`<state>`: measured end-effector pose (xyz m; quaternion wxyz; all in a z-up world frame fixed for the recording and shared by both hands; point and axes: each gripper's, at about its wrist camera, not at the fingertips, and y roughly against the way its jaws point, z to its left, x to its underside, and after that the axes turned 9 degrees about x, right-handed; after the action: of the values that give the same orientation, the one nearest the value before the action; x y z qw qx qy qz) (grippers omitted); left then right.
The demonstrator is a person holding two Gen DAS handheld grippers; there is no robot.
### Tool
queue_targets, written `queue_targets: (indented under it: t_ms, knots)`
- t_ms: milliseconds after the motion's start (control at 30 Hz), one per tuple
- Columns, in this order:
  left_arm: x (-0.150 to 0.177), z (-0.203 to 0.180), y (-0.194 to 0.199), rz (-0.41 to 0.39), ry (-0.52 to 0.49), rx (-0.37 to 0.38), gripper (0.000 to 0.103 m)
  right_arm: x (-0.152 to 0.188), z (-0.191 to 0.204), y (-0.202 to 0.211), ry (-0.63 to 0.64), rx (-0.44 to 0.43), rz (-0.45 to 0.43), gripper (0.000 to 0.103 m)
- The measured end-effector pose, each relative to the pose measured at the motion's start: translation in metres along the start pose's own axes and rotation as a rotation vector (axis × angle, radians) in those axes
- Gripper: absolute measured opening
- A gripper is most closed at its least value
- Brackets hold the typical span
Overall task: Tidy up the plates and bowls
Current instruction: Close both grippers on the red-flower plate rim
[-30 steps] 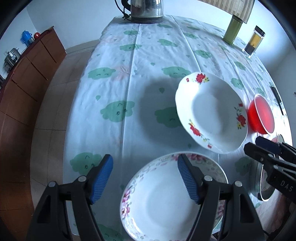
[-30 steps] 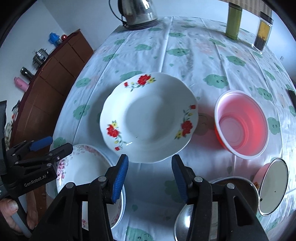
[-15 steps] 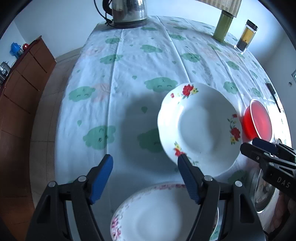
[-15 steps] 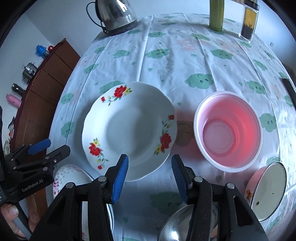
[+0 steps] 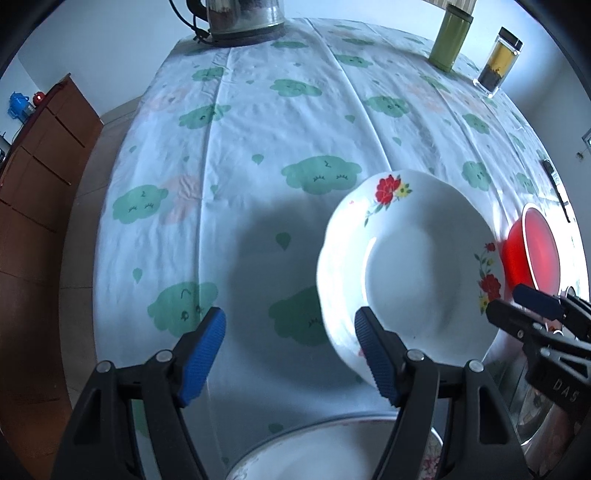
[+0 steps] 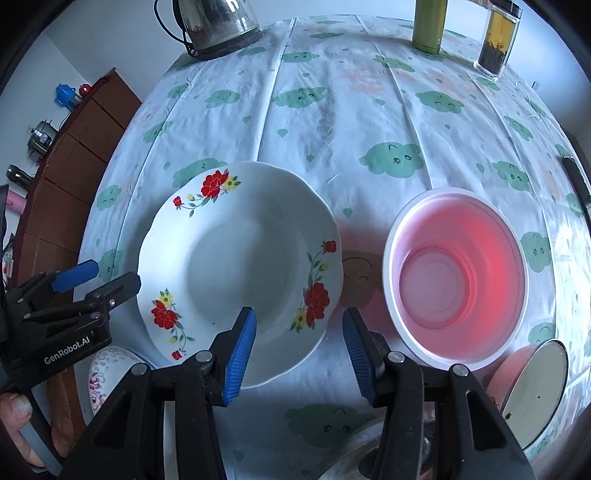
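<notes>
A white deep plate with red flowers (image 5: 410, 266) (image 6: 240, 266) lies on the cloud-print tablecloth. A second white plate with pink flowers (image 5: 325, 458) (image 6: 107, 373) lies at the near edge. A pink bowl (image 6: 458, 280) (image 5: 535, 254) stands right of the red-flower plate. My left gripper (image 5: 291, 350) is open and empty, its right finger over the red-flower plate's near left rim; it also shows in the right wrist view (image 6: 96, 280). My right gripper (image 6: 299, 339) is open and empty at that plate's near right rim; it also shows in the left wrist view (image 5: 517, 306).
A kettle (image 6: 218, 26), a green canister (image 6: 428, 26) and a spice jar (image 6: 496, 40) stand along the far edge. A pink enamel bowl (image 6: 535, 387) and a steel bowl (image 6: 369, 458) sit near right. A wooden cabinet (image 6: 74, 155) stands left of the table.
Both grippers have moved forward over the table. The pink-flower plate has slid to the bottom of the views and the red-flower plate is nearer. Both stay open.
</notes>
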<state>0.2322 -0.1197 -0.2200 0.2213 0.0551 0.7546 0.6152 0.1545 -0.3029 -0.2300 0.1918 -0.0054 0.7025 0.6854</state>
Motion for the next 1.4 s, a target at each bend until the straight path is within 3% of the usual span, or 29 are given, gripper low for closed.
queue_targets:
  t_ms: [500, 1033, 1233, 1300, 1400]
  knots:
    - [-0.012, -0.001, -0.022, 0.040, -0.021, 0.026, 0.073, -0.003, -0.007, -0.016, -0.036, 0.051, 0.045, 0.051]
    - [-0.018, -0.012, -0.036, 0.071, -0.077, 0.041, 0.073, -0.009, 0.002, -0.036, -0.018, 0.004, 0.091, 0.051]
    - [-0.016, -0.017, -0.041, 0.088, -0.078, 0.050, 0.066, -0.009, 0.006, -0.040, -0.012, -0.034, 0.097, 0.051]
    - [-0.015, -0.018, -0.042, 0.088, -0.082, 0.052, 0.055, -0.008, 0.003, -0.041, -0.022, -0.057, 0.103, 0.051]
    - [-0.013, -0.022, -0.044, 0.088, -0.097, 0.064, 0.048, -0.008, 0.002, -0.041, -0.022, -0.059, 0.102, 0.050]
